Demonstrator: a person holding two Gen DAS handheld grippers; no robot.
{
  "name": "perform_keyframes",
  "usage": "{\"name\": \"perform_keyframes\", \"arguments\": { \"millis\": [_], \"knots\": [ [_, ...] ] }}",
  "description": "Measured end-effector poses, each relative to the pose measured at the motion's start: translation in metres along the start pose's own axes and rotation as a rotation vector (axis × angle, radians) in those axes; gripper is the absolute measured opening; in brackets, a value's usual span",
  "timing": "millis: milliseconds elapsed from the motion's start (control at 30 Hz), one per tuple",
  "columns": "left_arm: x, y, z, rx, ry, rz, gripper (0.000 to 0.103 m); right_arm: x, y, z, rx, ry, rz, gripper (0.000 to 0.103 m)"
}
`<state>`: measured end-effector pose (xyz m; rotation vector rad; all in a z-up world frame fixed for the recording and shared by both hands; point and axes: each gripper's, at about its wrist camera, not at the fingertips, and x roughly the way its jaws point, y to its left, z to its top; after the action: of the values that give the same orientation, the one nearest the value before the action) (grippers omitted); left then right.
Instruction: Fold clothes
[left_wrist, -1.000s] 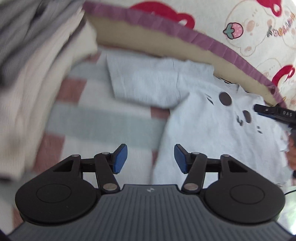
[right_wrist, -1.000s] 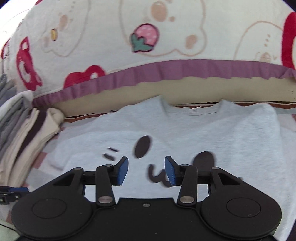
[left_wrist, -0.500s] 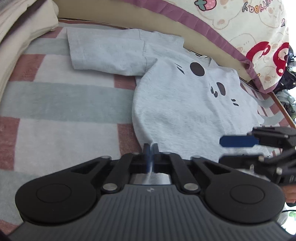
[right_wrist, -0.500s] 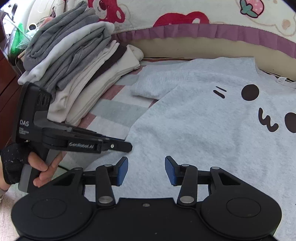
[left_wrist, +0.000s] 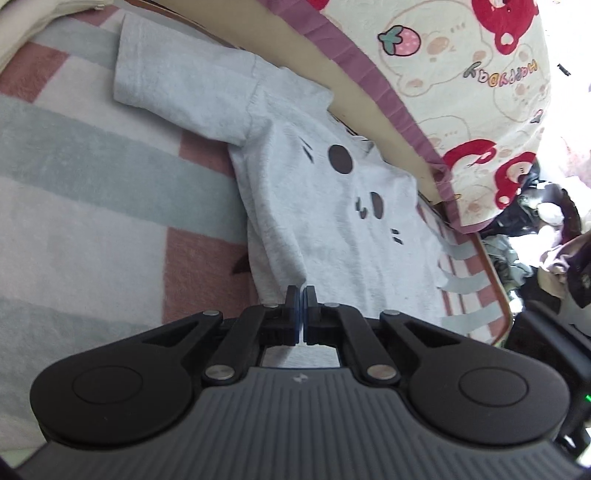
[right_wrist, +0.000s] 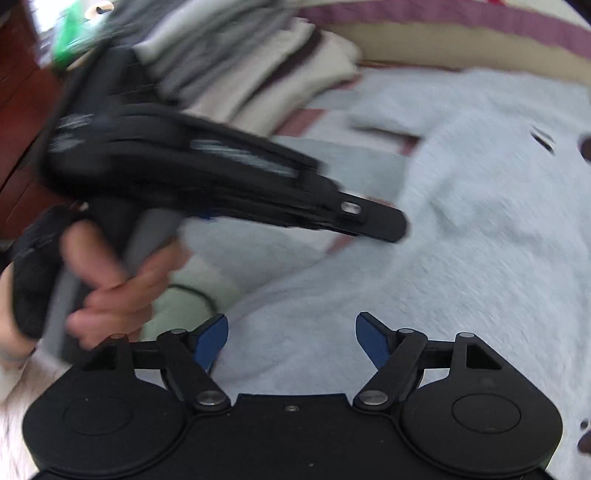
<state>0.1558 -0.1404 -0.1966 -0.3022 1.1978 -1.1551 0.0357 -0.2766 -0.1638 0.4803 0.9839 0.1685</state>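
A light grey T-shirt (left_wrist: 325, 218) with a dark cartoon face lies spread on a striped blanket (left_wrist: 74, 177). My left gripper (left_wrist: 301, 295) is shut on the shirt's bottom hem, which rises into the pads. In the right wrist view the shirt (right_wrist: 461, 229) fills the right side, and the left gripper (right_wrist: 400, 227) reaches in from the left, held by a hand. My right gripper (right_wrist: 291, 332) is open and empty just above the shirt's lower part.
A pillow (left_wrist: 461, 74) with bear and strawberry print lies along the far side of the shirt. A stack of folded clothes (right_wrist: 236, 62) sits at the left. The bed's wooden edge (left_wrist: 495, 273) and clutter beyond it are at the right.
My left gripper stays shut and has lifted the hem. My right gripper has moved down and left over the shirt and opened wider; its view is blurred.
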Motion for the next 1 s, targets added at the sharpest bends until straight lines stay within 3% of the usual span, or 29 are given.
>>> {"name": "perform_keyframes", "arguments": {
  "millis": [67,133,267,300,367,433,500,533,633,700,767,833,900,967,1000],
  "knots": [
    [0.000,-0.004,-0.001,0.015,0.005,0.026,0.000,-0.001,-0.017,0.004,0.154,-0.002,0.009,0.081],
    [-0.001,-0.008,-0.001,0.034,0.009,0.078,0.000,-0.003,-0.017,0.004,0.158,-0.028,-0.011,0.081],
    [-0.004,-0.009,0.002,0.033,-0.003,0.037,0.000,-0.009,-0.012,0.005,0.124,-0.086,-0.058,0.082],
    [-0.005,-0.010,0.003,0.036,-0.004,0.033,0.000,-0.010,-0.011,0.005,0.115,-0.101,-0.069,0.078],
    [-0.007,-0.012,0.003,0.072,-0.003,0.059,0.001,-0.013,-0.008,0.005,0.098,-0.130,-0.093,0.038],
    [-0.011,-0.019,0.002,0.126,-0.004,0.101,0.001,-0.016,-0.005,0.005,0.081,-0.159,-0.117,0.025],
    [-0.017,-0.035,0.000,0.224,0.006,0.155,0.004,-0.029,-0.011,0.004,0.071,-0.196,-0.163,0.004],
    [-0.022,-0.043,-0.002,0.254,0.001,0.169,0.004,-0.036,-0.016,0.004,0.066,-0.209,-0.198,0.000],
    [-0.037,-0.051,-0.002,0.250,-0.024,0.135,0.012,-0.052,-0.050,0.008,0.119,-0.222,-0.272,0.000],
    [-0.036,-0.047,-0.003,0.241,-0.006,0.157,0.033,-0.062,-0.069,0.007,0.164,-0.207,-0.280,0.001],
    [-0.030,-0.039,-0.005,0.241,0.035,0.222,0.041,-0.068,-0.076,0.003,0.161,-0.175,-0.244,0.007],
    [-0.020,-0.026,-0.011,0.220,0.101,0.289,0.041,-0.065,-0.063,-0.002,0.096,-0.131,-0.207,0.010],
    [-0.019,-0.013,-0.019,0.179,0.150,0.295,0.039,-0.056,-0.045,-0.008,0.044,-0.070,-0.154,0.019],
    [-0.032,-0.014,-0.029,0.229,0.163,0.269,0.038,-0.046,-0.028,-0.013,0.004,-0.015,-0.094,0.040],
    [-0.037,-0.015,-0.035,0.256,0.166,0.265,0.038,-0.042,-0.021,-0.015,-0.010,0.006,-0.061,0.041]
  ]
}}
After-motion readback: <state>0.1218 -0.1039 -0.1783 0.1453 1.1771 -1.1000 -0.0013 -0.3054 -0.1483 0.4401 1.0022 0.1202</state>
